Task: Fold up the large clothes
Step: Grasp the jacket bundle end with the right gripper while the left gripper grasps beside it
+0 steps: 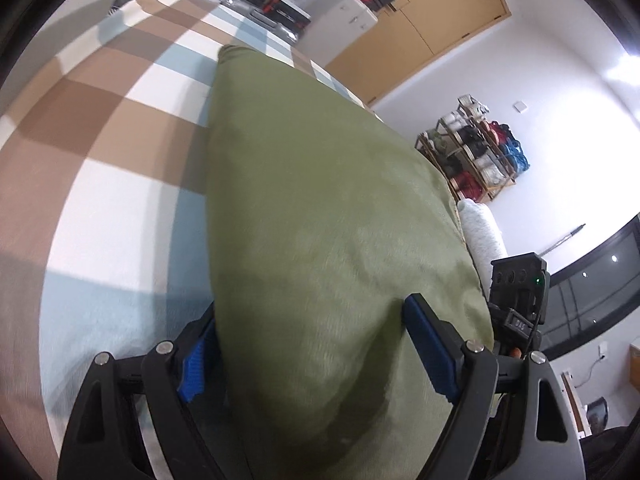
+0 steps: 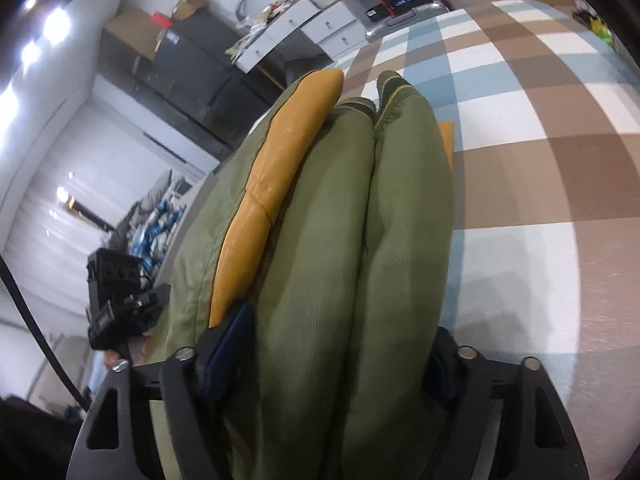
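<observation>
A: Two wrist views. Left wrist view first: how does the left gripper (image 1: 310, 356) sit?

B: It points forward and downward over the bed (image 1: 120, 208). Its fingers (image 1: 430, 352) stand spread wide, blue pads on either side of a thick fold of the green jacket (image 1: 320, 208). The left pad lies right against the cloth edge and the right pad rests at the cloth's surface; whether they truly press cannot be told.

A: And the garment there?

B: A smooth olive-green mass, bulging, running from between the fingers away to a rounded far corner. It lies on the bed's checked cover of brown, white and pale blue. At the right edge the other gripper's black body shows just beside the jacket, with a rolled grey cloth (image 1: 482, 236) behind it.

A: Right wrist view?

B: The right gripper (image 2: 340, 356) also tilts down along the bed. Its fingers (image 2: 230, 344) are apart, and the bundled jacket (image 2: 340, 240) fills the gap between them; the right pad is hidden under the cloth, so a firm pinch cannot be confirmed.

A: Appearance here?

B: Several padded green folds stacked side by side, with a mustard-yellow panel (image 2: 272, 184) along the left fold and ribbed cuffs at the far end. The left gripper (image 2: 120, 300) shows at the jacket's left side.
</observation>
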`<control>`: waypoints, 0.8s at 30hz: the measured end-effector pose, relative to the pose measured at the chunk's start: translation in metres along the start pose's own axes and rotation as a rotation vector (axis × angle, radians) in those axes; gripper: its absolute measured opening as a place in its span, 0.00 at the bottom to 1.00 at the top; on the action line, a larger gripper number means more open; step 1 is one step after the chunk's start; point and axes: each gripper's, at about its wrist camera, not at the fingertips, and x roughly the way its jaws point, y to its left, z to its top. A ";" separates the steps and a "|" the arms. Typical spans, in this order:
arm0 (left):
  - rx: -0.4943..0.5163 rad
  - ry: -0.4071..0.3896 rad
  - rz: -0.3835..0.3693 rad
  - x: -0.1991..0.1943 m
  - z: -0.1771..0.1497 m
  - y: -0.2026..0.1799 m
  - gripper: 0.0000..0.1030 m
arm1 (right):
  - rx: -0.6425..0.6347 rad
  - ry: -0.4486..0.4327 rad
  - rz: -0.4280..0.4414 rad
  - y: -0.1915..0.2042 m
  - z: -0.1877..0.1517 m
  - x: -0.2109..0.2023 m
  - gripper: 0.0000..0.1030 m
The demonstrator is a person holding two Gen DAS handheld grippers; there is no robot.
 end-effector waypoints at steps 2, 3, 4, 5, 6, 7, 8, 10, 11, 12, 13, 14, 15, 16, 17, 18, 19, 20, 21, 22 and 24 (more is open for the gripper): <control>-0.021 0.019 -0.003 0.001 0.002 0.000 0.79 | -0.007 -0.020 -0.012 0.005 -0.003 0.001 0.56; -0.016 0.024 0.014 0.001 0.002 -0.003 0.79 | -0.010 -0.036 -0.010 0.007 -0.006 0.000 0.49; 0.001 0.024 0.036 0.001 0.001 -0.008 0.77 | -0.017 -0.050 -0.008 0.011 -0.010 -0.001 0.46; 0.031 0.017 0.061 -0.001 -0.002 -0.014 0.72 | -0.020 -0.059 -0.007 0.013 -0.012 -0.002 0.38; 0.064 0.007 0.079 -0.004 -0.005 -0.023 0.66 | -0.023 -0.074 -0.005 0.017 -0.015 -0.004 0.32; 0.083 -0.001 0.091 -0.005 -0.005 -0.027 0.64 | -0.032 -0.081 -0.011 0.021 -0.017 -0.006 0.30; 0.107 -0.008 0.112 -0.009 -0.007 -0.034 0.61 | -0.041 -0.082 -0.017 0.024 -0.018 -0.007 0.27; 0.138 -0.008 0.145 -0.013 -0.009 -0.040 0.57 | -0.053 -0.080 -0.019 0.032 -0.024 -0.010 0.24; 0.158 -0.002 0.162 -0.016 -0.013 -0.045 0.56 | -0.056 -0.078 -0.016 0.034 -0.027 -0.012 0.23; 0.170 0.002 0.171 -0.019 -0.015 -0.046 0.55 | -0.055 -0.075 -0.013 0.038 -0.032 -0.014 0.23; 0.179 0.010 0.176 -0.022 -0.018 -0.045 0.55 | -0.053 -0.073 -0.007 0.041 -0.039 -0.016 0.22; 0.178 0.023 0.173 -0.025 -0.023 -0.042 0.56 | -0.050 -0.071 -0.002 0.040 -0.042 -0.017 0.22; 0.167 0.035 0.160 -0.028 -0.026 -0.035 0.57 | -0.047 -0.069 0.004 0.041 -0.047 -0.017 0.22; 0.157 0.042 0.146 -0.028 -0.027 -0.029 0.57 | -0.045 -0.067 0.011 0.041 -0.055 -0.018 0.22; 0.142 0.050 0.126 -0.030 -0.028 -0.023 0.58 | -0.041 -0.063 0.011 0.039 -0.058 -0.020 0.25; 0.126 0.055 0.111 -0.029 -0.026 -0.017 0.60 | -0.033 -0.053 0.014 0.037 -0.060 -0.020 0.31; 0.112 0.059 0.101 -0.023 -0.021 -0.018 0.61 | -0.022 -0.040 0.011 0.034 -0.060 -0.021 0.35; 0.099 0.062 0.096 -0.018 -0.016 -0.020 0.64 | -0.013 -0.030 0.005 0.031 -0.059 -0.021 0.41; 0.091 0.067 0.095 -0.017 -0.014 -0.020 0.67 | -0.001 -0.021 0.007 0.028 -0.059 -0.022 0.44; 0.085 0.072 0.095 -0.016 -0.013 -0.019 0.68 | 0.002 -0.014 0.011 0.027 -0.059 -0.023 0.45; 0.085 0.077 0.093 -0.015 -0.012 -0.020 0.70 | -0.008 0.005 -0.001 0.025 -0.057 -0.023 0.53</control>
